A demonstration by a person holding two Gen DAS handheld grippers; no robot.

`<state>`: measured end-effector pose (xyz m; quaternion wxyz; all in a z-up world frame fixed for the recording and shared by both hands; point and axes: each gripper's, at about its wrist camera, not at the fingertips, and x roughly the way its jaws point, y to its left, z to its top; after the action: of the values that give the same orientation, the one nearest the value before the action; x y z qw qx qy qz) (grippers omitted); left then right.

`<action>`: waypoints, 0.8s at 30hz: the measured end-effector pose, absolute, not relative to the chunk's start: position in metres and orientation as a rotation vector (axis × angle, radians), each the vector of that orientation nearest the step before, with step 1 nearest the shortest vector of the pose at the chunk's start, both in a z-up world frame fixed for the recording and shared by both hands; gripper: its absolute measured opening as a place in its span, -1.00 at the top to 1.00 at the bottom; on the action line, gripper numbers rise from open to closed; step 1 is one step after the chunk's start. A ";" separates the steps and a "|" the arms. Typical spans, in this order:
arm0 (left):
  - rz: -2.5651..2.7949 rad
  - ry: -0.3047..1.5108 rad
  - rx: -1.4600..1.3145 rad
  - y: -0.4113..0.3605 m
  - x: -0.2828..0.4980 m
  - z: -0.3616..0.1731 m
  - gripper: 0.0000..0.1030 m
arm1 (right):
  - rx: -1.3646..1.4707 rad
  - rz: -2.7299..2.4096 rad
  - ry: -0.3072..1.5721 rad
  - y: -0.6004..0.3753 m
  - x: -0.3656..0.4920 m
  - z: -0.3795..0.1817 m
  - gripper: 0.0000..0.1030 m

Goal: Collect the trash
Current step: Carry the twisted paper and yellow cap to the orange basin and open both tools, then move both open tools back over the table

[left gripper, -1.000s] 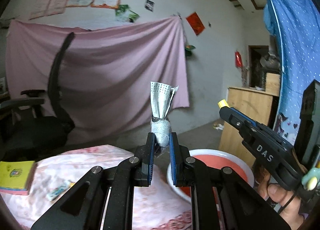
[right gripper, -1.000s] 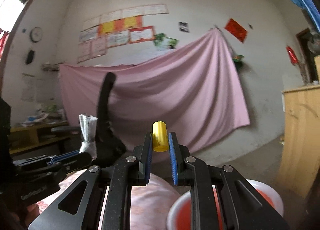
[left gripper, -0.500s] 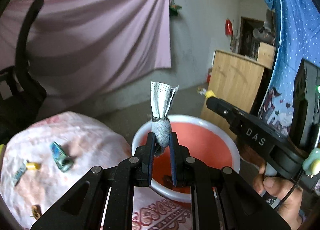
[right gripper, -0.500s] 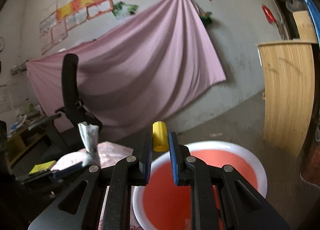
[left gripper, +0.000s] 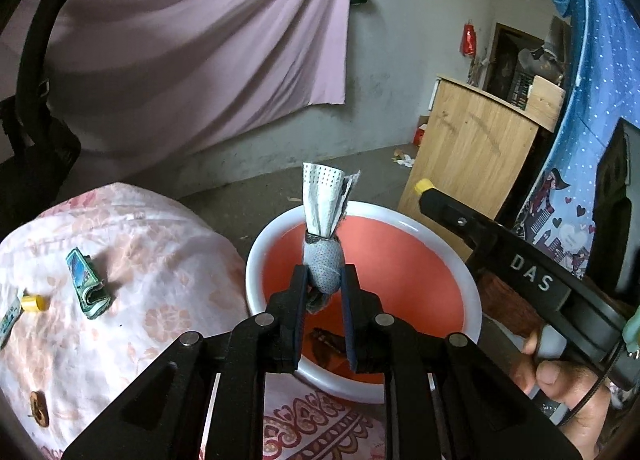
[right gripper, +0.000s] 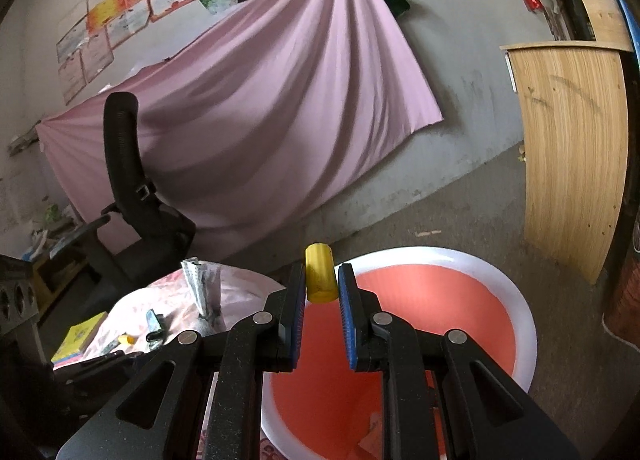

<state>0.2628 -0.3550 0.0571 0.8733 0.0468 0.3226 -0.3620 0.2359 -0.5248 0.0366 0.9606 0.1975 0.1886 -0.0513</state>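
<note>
Crumpled perforated tissue wad [left gripper: 323, 264], upright

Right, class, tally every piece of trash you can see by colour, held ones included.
Yellow cylinders: 2
Green wrappers: 2
Brown scraps: 2
Grey paper wad: 1
Total: 7

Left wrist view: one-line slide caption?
Left gripper clamps a twisted paper wad above the red basin; scraps remain on the floral cloth.
</note>
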 end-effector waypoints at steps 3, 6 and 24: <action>-0.746 0.688 0.080 -0.353 0.266 0.057 0.68 | 0.401 -0.105 0.389 -0.525 0.236 0.036 0.70; -0.737 0.689 0.070 -0.349 0.268 0.059 0.47 | 0.397 -0.100 0.398 -0.525 0.238 0.037 0.69; -0.517 0.511 -0.050 -0.266 0.260 0.091 0.11 | 0.333 -0.059 0.278 -0.501 0.229 0.053 0.03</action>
<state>0.2604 -0.2665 0.0913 0.9344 -0.0247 0.2497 -0.2529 0.2294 -0.5010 0.0533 0.9761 0.1653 0.1377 -0.0295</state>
